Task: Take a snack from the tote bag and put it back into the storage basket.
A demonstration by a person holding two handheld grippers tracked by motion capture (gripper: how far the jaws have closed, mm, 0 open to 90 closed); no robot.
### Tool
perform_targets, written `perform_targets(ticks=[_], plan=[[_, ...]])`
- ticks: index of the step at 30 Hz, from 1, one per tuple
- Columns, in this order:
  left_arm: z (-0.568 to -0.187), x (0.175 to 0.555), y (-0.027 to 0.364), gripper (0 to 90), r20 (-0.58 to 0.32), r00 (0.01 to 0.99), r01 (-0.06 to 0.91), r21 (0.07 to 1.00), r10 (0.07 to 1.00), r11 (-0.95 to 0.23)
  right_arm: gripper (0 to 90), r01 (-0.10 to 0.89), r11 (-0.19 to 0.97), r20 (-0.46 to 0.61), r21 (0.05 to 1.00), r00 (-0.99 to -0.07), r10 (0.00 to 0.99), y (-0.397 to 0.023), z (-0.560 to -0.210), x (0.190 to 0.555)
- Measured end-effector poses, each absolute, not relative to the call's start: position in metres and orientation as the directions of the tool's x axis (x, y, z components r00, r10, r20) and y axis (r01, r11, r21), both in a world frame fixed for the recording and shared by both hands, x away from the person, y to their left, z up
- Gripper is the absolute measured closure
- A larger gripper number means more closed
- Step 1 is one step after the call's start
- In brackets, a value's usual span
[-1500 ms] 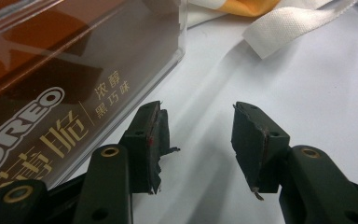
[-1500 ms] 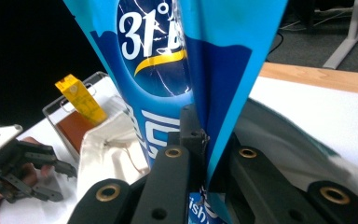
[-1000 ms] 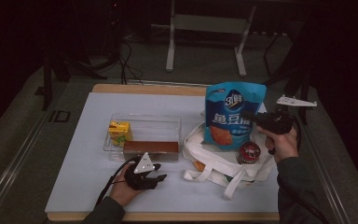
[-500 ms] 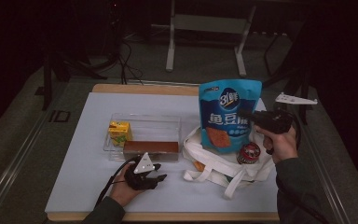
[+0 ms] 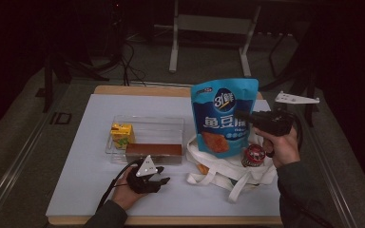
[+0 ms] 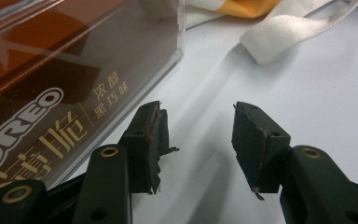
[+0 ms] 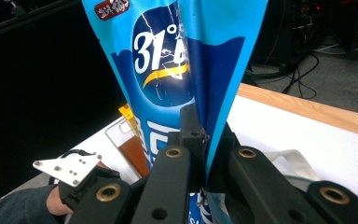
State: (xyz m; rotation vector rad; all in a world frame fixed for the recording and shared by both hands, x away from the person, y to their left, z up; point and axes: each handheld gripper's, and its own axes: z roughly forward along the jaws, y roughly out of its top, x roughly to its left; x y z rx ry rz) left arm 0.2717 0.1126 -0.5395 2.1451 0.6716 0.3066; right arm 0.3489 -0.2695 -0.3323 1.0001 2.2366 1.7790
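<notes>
on the left of the high view i see my left hand-held gripper (image 5: pixel 164 181) resting low on the white desk (image 5: pixel 85 161), jaws standing apart with nothing between them. in the left gripper view those jaws point at bare desk surface, with the corner of the clear tray (image 6: pixel 179 44) just beside the left jaw, not touching it as far as i can tell. inside that clear tray (image 5: pixel 147 126) lie a brown oreo box (image 5: pixel 153 151) along the near wall and a small yellow carton (image 5: pixel 122 134) at its left end. moving right, a white cloth bag (image 5: pixel 228 173) lies slumped on the desk, its straps spread toward me, and a round red-topped can (image 5: pixel 254 155) sits in its mouth. above the bag hangs the blue snack pouch (image 5: pixel 224 116), upright and clear of the desk, its lower edge over the bag. at the right, my right hand-held gripper (image 5: pixel 240 115) is clamped on the pouch's right edge; the right gripper view shows the jaws pressed together on the blue snack pouch (image 7: pixel 186 60) along its side seam, with the left hand (image 7: pixel 58 200) far below.
</notes>
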Motion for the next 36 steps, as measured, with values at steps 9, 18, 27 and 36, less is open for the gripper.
perform_targets(ticks=[9, 18, 27, 36], plan=[[-0.539, 0.271, 0.113, 52.5, -0.023, 0.825, 0.356, 0.797, 0.564, -0.489, 89.2, 0.422, 0.075, 0.327, 0.903, -0.792, 0.515, -0.254, -0.329, 0.349], [-0.539, 0.271, 0.114, 52.4, -0.026, 0.826, 0.356, 0.8, 0.564, -0.483, 89.1, 0.425, 0.069, 0.345, 0.903, -0.81, 0.475, -0.234, -0.327, 0.351], [-0.539, 0.271, 0.114, 52.4, -0.026, 0.827, 0.354, 0.801, 0.562, -0.484, 89.1, 0.429, 0.072, 0.356, 0.9, -0.822, 0.445, -0.208, -0.324, 0.358], [-0.539, 0.271, 0.114, 52.4, -0.024, 0.828, 0.351, 0.801, 0.561, -0.485, 89.2, 0.43, 0.052, 0.367, 0.901, -0.821, 0.437, -0.192, -0.32, 0.365]])
